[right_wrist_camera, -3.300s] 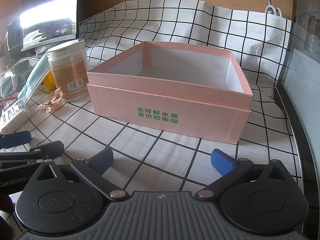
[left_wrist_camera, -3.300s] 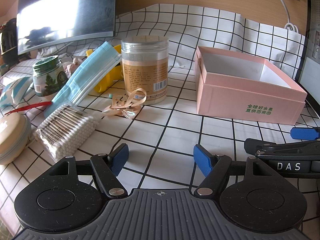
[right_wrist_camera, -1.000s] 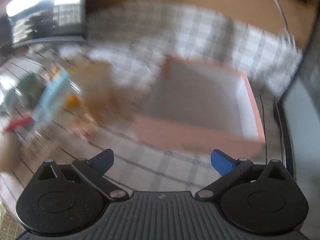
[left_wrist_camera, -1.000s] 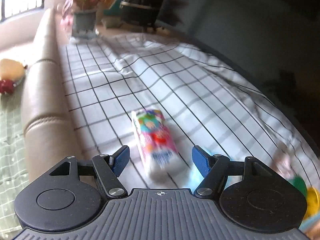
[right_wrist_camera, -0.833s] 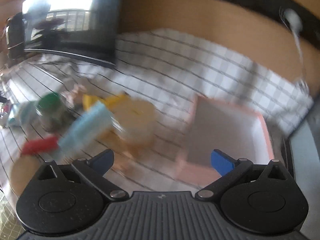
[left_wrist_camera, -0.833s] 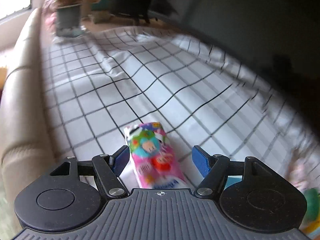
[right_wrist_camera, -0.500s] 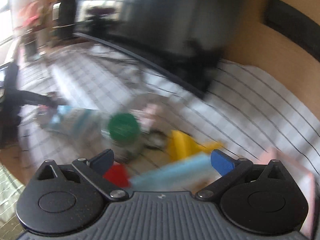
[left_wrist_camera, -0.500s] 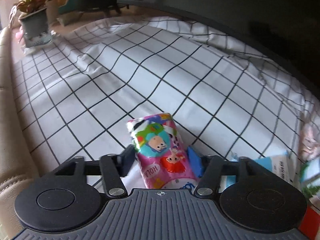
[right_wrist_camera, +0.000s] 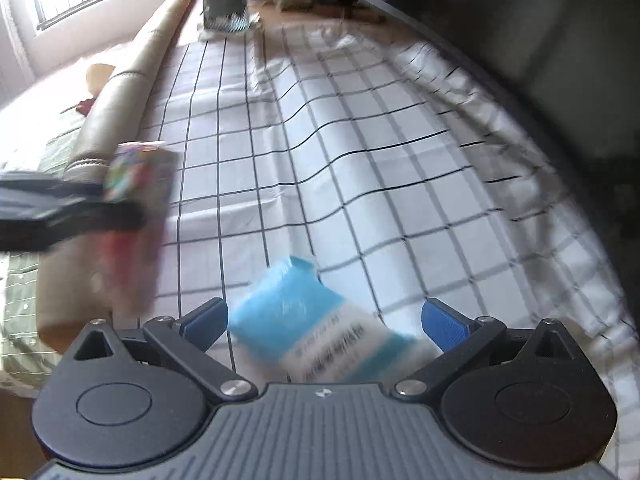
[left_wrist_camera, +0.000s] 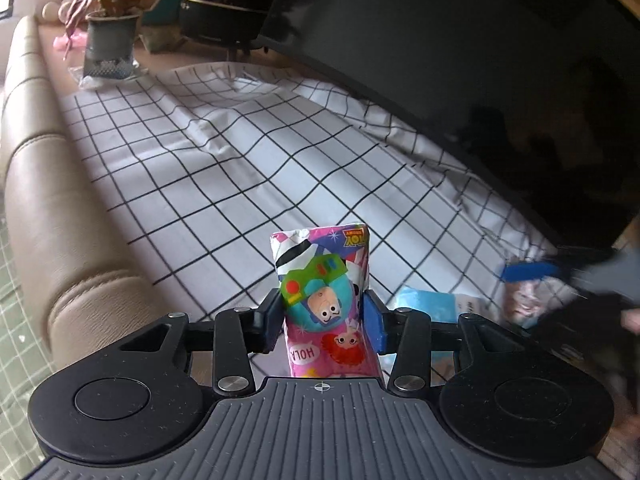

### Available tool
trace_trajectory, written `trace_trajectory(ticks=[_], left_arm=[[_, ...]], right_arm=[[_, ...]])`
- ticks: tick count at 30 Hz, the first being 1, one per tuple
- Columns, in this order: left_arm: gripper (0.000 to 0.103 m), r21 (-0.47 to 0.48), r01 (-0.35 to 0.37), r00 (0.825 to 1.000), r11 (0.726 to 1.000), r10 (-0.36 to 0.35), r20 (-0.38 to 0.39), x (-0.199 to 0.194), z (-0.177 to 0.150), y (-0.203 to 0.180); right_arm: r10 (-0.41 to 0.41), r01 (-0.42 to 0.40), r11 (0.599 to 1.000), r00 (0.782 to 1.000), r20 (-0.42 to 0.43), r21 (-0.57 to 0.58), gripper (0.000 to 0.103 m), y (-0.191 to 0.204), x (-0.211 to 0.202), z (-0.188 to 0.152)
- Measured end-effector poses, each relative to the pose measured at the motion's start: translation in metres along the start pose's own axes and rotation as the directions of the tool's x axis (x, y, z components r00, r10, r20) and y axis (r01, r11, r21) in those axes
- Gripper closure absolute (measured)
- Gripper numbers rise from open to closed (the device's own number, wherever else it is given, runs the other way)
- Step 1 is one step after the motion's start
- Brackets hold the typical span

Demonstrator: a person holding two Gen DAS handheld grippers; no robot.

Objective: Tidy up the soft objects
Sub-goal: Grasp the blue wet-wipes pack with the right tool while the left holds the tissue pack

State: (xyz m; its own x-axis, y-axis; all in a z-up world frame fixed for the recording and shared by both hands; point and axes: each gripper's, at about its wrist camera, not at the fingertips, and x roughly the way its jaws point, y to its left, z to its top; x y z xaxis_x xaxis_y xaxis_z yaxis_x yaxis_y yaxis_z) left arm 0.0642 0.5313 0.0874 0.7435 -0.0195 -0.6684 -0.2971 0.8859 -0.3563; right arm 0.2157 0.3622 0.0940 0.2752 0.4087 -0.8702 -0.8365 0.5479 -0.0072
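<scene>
A pink cartoon-print tissue pack (left_wrist_camera: 320,264) stands upright between the blue pads of my left gripper (left_wrist_camera: 324,320). The jaws are closing and both pads press its sides, holding it off the checked cloth (left_wrist_camera: 240,160). In the right wrist view the same pack (right_wrist_camera: 136,184) shows blurred at the left, with the left gripper's dark arm. A light blue tissue pack (right_wrist_camera: 304,320) lies on the cloth between the wide-apart fingers of my right gripper (right_wrist_camera: 324,320), which is open and not touching it. The blue pack (left_wrist_camera: 424,304) also lies just right of the left gripper.
A beige sofa back (left_wrist_camera: 48,208) runs along the cloth's left edge. A potted plant (left_wrist_camera: 110,40) stands at the far end. A large dark screen (left_wrist_camera: 480,80) borders the right side. The cloth is wrinkled in the middle.
My left jaws closed from wide apart onto the pink pack and raised it. The right gripper swung away from the pink box and jars to over the blue pack.
</scene>
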Motion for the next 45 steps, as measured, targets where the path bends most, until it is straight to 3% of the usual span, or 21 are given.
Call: trace_trajectory(ticks=[3,5,7,9,10,13,15,18,21,23,25,27,29,31,33,36,40,42,45], left_arm=[[0.056,-0.019,0.002,1.0,1.0,-0.002,0.015,-0.013,-0.005,0.006],[0.057,-0.055,0.007,0.999,0.998,-0.006,0.032,-0.02,-0.007,0.012],[0.057,-0.084,0.006,0.999,0.996,-0.002,0.051,-0.023,-0.008,0.017],[0.057,-0.097,0.004,0.998,0.995,0.002,0.06,-0.025,-0.008,0.019],[0.056,-0.1,0.006,0.998,0.995,0.0,0.063,-0.026,-0.009,0.019],[0.056,-0.107,0.011,0.998,0.994,-0.004,0.059,-0.024,-0.011,0.018],[0.056,-0.115,0.005,0.999,0.993,0.001,0.052,-0.023,-0.011,0.016],[0.056,-0.116,-0.026,0.998,0.993,0.032,0.046,-0.022,-0.008,0.014],[0.056,-0.105,-0.039,0.998,0.994,0.043,0.039,-0.024,-0.004,0.014],[0.056,-0.103,-0.03,0.999,0.994,0.033,0.034,-0.026,-0.004,0.016],[0.056,-0.106,-0.023,0.999,0.994,0.027,0.036,-0.026,-0.005,0.016],[0.056,-0.118,-0.017,0.999,0.993,0.022,0.038,-0.025,-0.006,0.017],[0.056,-0.13,-0.007,0.999,0.991,0.011,0.031,-0.02,-0.007,0.017],[0.056,-0.126,0.005,1.0,0.992,-0.002,0.018,-0.014,-0.008,0.014],[0.056,-0.104,0.022,1.0,0.994,-0.022,0.0,-0.002,-0.007,0.007],[0.056,-0.073,0.035,0.999,0.997,-0.036,-0.016,0.011,-0.003,-0.004],[0.057,-0.089,0.038,0.998,0.995,-0.042,-0.039,0.019,-0.004,-0.009],[0.057,-0.094,0.048,0.996,0.994,-0.055,-0.071,0.023,-0.009,-0.011],[0.057,-0.105,0.07,0.99,0.992,-0.083,-0.116,0.024,-0.019,-0.014]], right_arm=[[0.033,-0.032,0.999,0.999,-0.036,0.026,0.0,-0.005,0.016,0.002],[0.061,-0.051,0.993,0.994,-0.091,0.109,0.0,-0.01,0.024,-0.004],[0.203,-0.168,0.957,0.97,-0.132,0.234,0.001,-0.012,0.018,-0.018],[0.347,-0.309,0.907,0.934,-0.09,0.286,0.001,-0.007,-0.002,-0.033],[0.351,-0.324,0.908,0.934,-0.061,0.264,0.001,-0.003,-0.015,-0.038],[0.18,-0.179,0.967,0.984,0.01,0.182,0.001,0.011,-0.037,-0.039],[0.07,-0.07,0.971,0.998,0.011,0.229,0.001,0.018,-0.033,-0.039],[-0.045,0.042,0.948,0.999,0.001,0.315,0.001,0.034,-0.029,-0.045],[-0.112,0.082,0.97,0.987,0.118,0.231,0.001,0.06,-0.048,-0.061],[-0.093,0.075,0.992,0.979,0.182,0.1,0.001,0.071,-0.057,-0.067],[-0.055,0.066,0.996,0.984,0.167,-0.058,0.001,0.081,-0.059,-0.073],[-0.087,0.101,0.987,0.99,0.114,-0.123,0.001,0.083,-0.055,-0.081],[-0.083,0.086,0.994,0.995,0.048,-0.063,0.001,0.075,-0.049,-0.084],[-0.012,0.012,0.998,1.0,0.0,0.057,0.001,0.064,-0.047,-0.089],[0.017,-0.012,0.993,0.999,-0.038,0.118,0.001,0.058,-0.043,-0.092],[-0.074,0.079,0.994,0.995,-0.067,0.069,0.009,0.06,-0.031,-0.097],[-0.252,0.255,0.964,0.966,-0.053,0.072,0.01,0.039,-0.025,-0.087],[-0.285,0.287,0.951,0.958,-0.036,0.111,0.01,0.031,-0.028,-0.082],[-0.272,0.266,0.95,0.962,0.016,0.166,0.01,0.023,-0.046,-0.078]])
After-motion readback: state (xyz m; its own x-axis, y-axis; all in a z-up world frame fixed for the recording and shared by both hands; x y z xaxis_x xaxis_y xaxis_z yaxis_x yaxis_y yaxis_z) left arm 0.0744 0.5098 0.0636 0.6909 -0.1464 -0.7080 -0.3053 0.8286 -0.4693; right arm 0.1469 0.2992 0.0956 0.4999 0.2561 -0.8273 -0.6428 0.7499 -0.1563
